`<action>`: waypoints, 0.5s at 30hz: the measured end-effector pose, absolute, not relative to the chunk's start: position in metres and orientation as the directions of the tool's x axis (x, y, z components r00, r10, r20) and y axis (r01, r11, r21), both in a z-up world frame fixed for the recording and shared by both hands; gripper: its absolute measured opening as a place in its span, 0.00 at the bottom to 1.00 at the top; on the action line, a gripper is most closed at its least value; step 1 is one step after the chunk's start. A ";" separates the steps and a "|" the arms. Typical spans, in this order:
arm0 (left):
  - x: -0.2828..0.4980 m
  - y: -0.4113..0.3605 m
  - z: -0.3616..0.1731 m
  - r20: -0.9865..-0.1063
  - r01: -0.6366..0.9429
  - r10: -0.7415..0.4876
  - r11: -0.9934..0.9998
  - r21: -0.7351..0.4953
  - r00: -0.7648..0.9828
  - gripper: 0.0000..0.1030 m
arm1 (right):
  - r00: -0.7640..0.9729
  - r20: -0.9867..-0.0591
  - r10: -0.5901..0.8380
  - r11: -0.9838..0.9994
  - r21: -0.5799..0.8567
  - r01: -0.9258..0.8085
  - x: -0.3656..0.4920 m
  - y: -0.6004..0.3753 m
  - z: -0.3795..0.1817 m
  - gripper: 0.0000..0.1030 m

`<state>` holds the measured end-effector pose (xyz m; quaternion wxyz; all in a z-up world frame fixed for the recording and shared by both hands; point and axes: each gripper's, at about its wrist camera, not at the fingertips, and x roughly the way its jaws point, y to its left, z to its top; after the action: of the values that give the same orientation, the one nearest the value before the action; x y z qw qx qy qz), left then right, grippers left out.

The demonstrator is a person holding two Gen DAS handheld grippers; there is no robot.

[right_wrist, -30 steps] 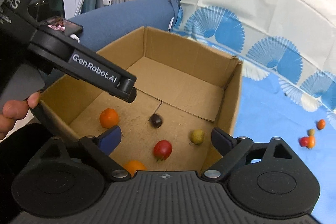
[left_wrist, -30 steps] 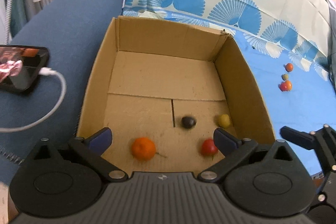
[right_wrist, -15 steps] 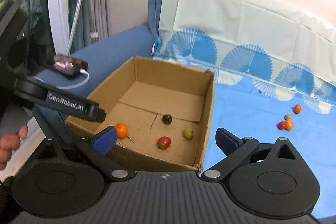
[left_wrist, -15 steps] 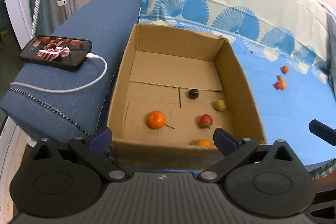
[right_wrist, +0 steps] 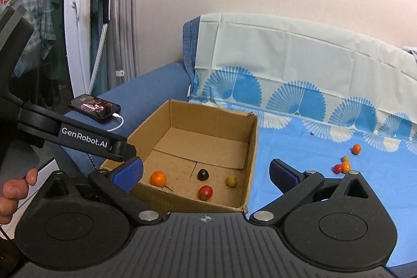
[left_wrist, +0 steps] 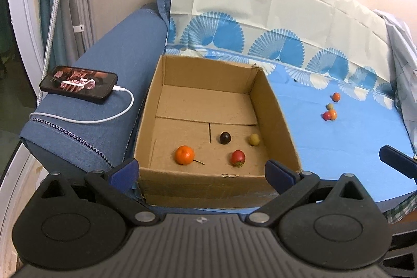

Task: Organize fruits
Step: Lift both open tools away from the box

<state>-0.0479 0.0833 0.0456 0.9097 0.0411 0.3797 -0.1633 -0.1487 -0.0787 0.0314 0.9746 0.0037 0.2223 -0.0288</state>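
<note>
An open cardboard box (left_wrist: 281, 121) (right_wrist: 251, 147) sits on the blue patterned cloth. Inside lie an orange (left_wrist: 184, 155) (right_wrist: 158, 178), a dark plum (left_wrist: 225, 138) (right_wrist: 203, 174), a red fruit (left_wrist: 237, 157) (right_wrist: 205, 192) and a yellow-green fruit (left_wrist: 254, 139) (right_wrist: 231, 181). Several small fruits (left_wrist: 329, 111) (right_wrist: 345, 163) lie loose on the cloth to the right. My left gripper (left_wrist: 200, 170) is open and empty, in front of the box. My right gripper (right_wrist: 206, 172) is open and empty, back from the box's near corner.
A phone (left_wrist: 78, 84) (right_wrist: 94, 106) on a white charging cable (left_wrist: 104, 119) lies on the blue sofa arm left of the box. The sofa back carries the pale cloth (left_wrist: 260, 17). A white frame and grey hose (right_wrist: 101, 43) stand at far left.
Both grippers have pulled back and up from the box, so the whole box and sofa show. A second orange by the near wall is now hidden. Both stayed open.
</note>
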 end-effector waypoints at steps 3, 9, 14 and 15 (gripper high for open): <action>-0.054 0.084 0.050 -0.692 0.334 -0.273 0.941 -0.049 0.669 1.00 | 0.906 -0.420 -0.055 0.998 -0.008 0.057 -0.154 -0.077 0.034 0.99; -0.059 0.088 0.054 -0.683 0.334 -0.270 0.942 -0.041 0.678 1.00 | 0.913 -0.404 -0.054 0.998 -0.005 0.057 -0.159 -0.074 0.037 0.99; -0.059 0.088 0.054 -0.684 0.333 -0.269 0.942 -0.041 0.678 1.00 | 0.914 -0.403 -0.049 0.999 -0.001 0.053 -0.162 -0.076 0.037 0.99; -0.059 0.088 0.054 -0.684 0.333 -0.269 0.942 -0.040 0.678 1.00 | 0.914 -0.403 -0.049 0.999 -0.002 0.053 -0.162 -0.076 0.036 0.99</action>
<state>-0.0591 0.0884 0.0536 0.9149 0.0438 0.3660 -0.1645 -0.1619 -0.0757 0.0365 0.9782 0.0047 0.2059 -0.0260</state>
